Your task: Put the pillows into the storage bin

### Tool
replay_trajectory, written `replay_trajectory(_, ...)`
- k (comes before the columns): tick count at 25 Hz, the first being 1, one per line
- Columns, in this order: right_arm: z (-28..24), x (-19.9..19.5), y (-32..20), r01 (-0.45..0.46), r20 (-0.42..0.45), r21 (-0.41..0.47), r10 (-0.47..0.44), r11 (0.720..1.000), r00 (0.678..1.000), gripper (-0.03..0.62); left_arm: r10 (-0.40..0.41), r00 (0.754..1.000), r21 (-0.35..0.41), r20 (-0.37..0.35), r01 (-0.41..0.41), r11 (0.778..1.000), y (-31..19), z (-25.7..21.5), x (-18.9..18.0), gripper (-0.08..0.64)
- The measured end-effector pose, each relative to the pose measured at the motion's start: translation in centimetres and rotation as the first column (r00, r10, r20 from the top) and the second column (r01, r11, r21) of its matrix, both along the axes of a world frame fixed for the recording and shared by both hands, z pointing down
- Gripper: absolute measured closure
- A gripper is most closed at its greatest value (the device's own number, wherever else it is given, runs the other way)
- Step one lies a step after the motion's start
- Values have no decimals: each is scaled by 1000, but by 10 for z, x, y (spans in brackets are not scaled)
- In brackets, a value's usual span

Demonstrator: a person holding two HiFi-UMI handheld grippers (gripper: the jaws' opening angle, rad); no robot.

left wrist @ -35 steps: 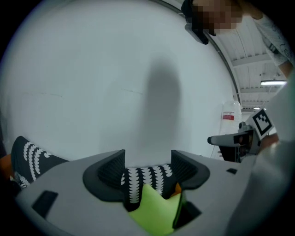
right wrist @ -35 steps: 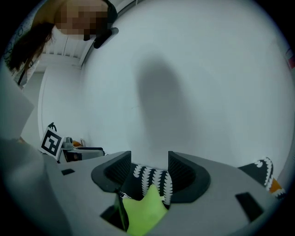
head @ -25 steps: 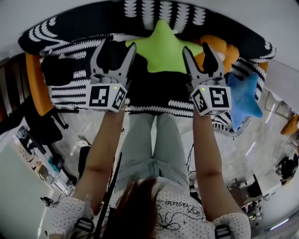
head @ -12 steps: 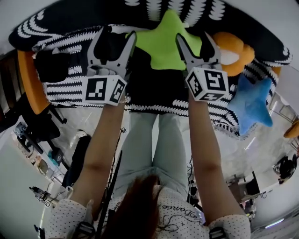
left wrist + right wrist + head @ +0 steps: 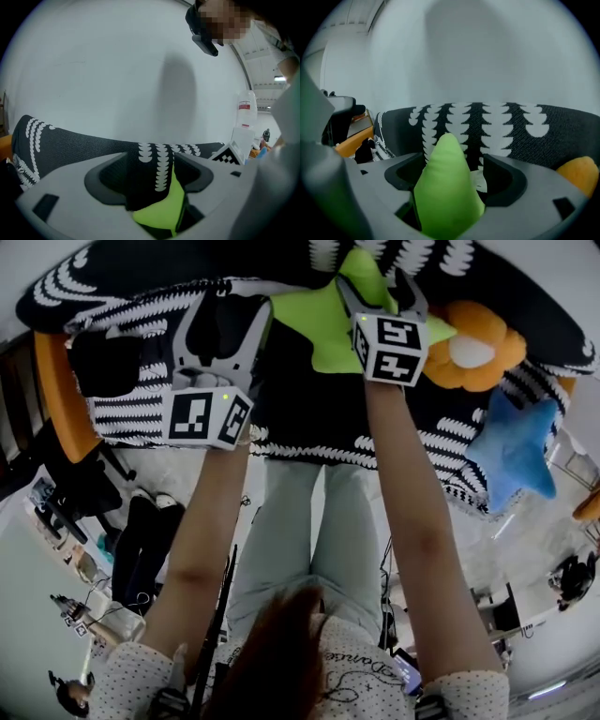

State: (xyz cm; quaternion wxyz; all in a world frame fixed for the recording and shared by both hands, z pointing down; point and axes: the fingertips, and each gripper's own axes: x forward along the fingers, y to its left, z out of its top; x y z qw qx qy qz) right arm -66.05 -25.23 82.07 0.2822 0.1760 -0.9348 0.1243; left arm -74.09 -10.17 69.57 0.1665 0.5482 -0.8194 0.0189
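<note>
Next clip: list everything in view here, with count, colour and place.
green star pillow: one, lime green, mid-sofa
flower pillow: one, orange with white centre, right of the green star
blue star pillow: one, blue, sofa's right end
sofa: one, black with white pattern, ahead of the person
left tool: one, grey, jaws apart, over the sofa
right tool: one, grey, jaws just opened wider, green star's arm between them
forearms: two, bare, reaching forward
</note>
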Motion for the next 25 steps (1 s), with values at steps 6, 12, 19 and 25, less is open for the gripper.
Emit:
replay_trajectory(6, 21, -5, 9, 58, -92, -11, -59, 998, 994, 284, -5, 1000, -7, -8, 5, 1000, 5, -2, -3, 262)
replay_trajectory(12, -1, 9, 16, 87, -53, 8, -86, 996, 995, 373, -10, 1000, 22, 4, 9, 1000, 9, -25, -3, 262)
replay_trajectory(19, -104, 42, 25, -24, 171, 72, 11, 997, 985, 407, 17, 1000, 26, 18, -18, 1000, 18, -70, 3, 262)
replay_trajectory(25, -240, 56, 16, -65, 328, 169, 6, 983, 945, 410, 51, 998, 52, 48, -54, 997, 33, -146, 7, 262)
